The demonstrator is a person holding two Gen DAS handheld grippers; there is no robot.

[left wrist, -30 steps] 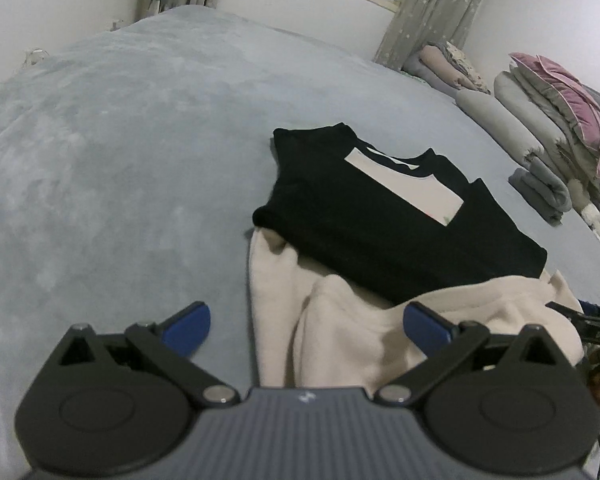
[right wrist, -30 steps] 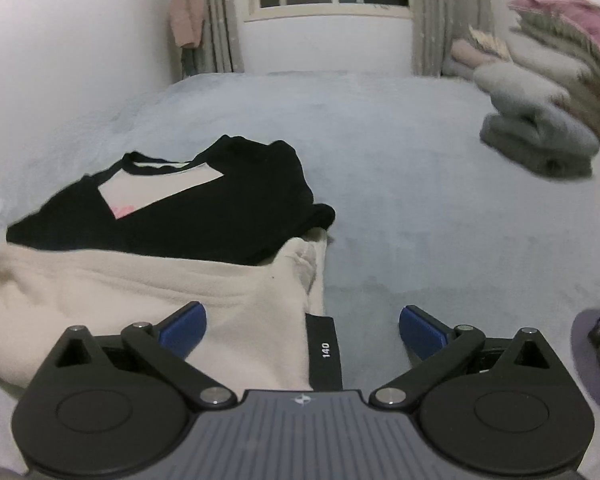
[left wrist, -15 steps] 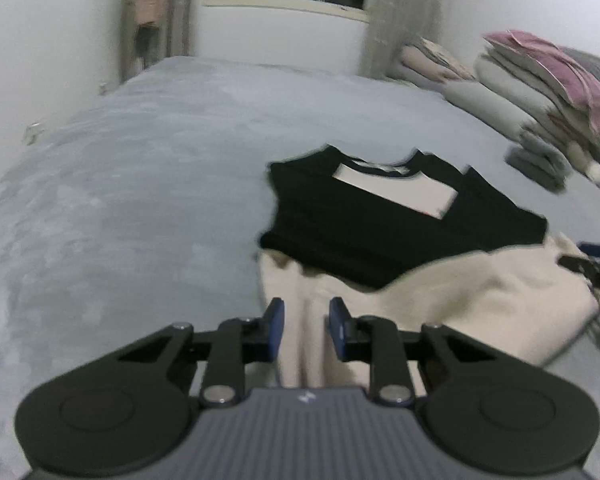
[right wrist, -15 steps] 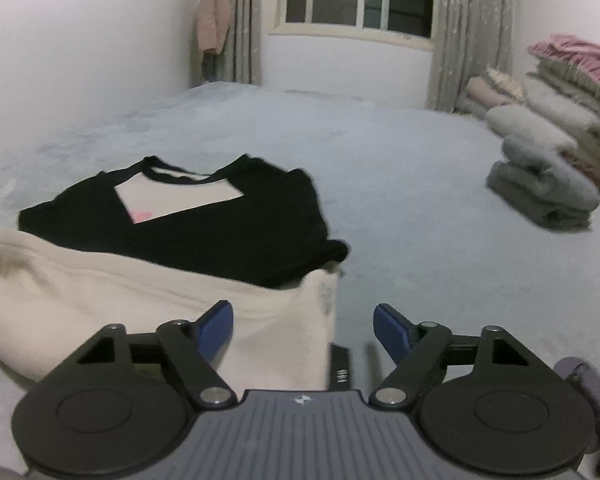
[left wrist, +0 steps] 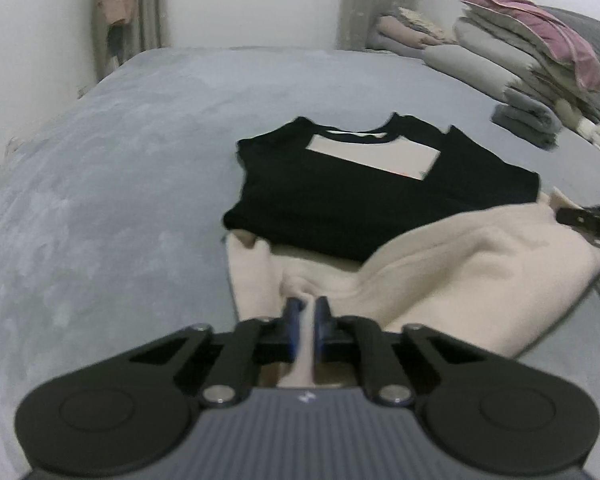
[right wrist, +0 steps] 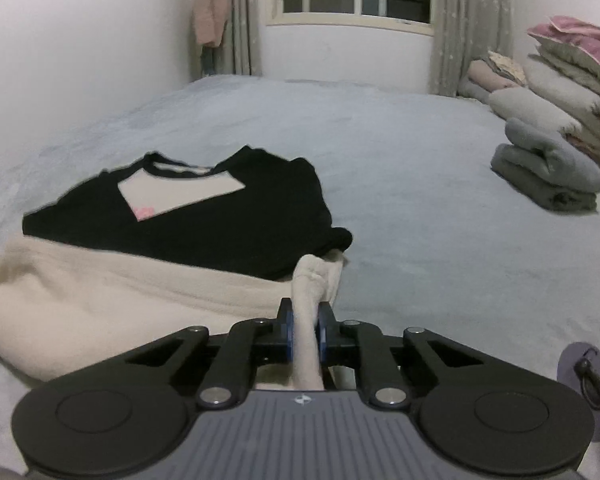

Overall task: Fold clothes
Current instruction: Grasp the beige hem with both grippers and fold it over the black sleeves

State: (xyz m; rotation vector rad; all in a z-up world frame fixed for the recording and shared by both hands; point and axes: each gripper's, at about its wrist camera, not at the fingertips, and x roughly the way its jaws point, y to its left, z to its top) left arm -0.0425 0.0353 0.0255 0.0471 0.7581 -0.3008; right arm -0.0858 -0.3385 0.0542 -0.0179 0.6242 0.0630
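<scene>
Left wrist view: the left gripper (left wrist: 306,318) is clamped on a pinched fold of the cream garment (left wrist: 472,264), which lies on the grey bedspread (left wrist: 120,184) at the near edge. A folded black T-shirt (left wrist: 360,200) with a pale chest panel rests on the garment's far part. The right gripper's tip (left wrist: 588,220) shows at the right edge, touching the cream fabric. Right wrist view: the right gripper (right wrist: 305,330) is closed on a raised ridge of the same cream garment (right wrist: 100,296). A folded grey garment (right wrist: 548,176) lies well apart at far right, near stacked bedding (right wrist: 572,64).
</scene>
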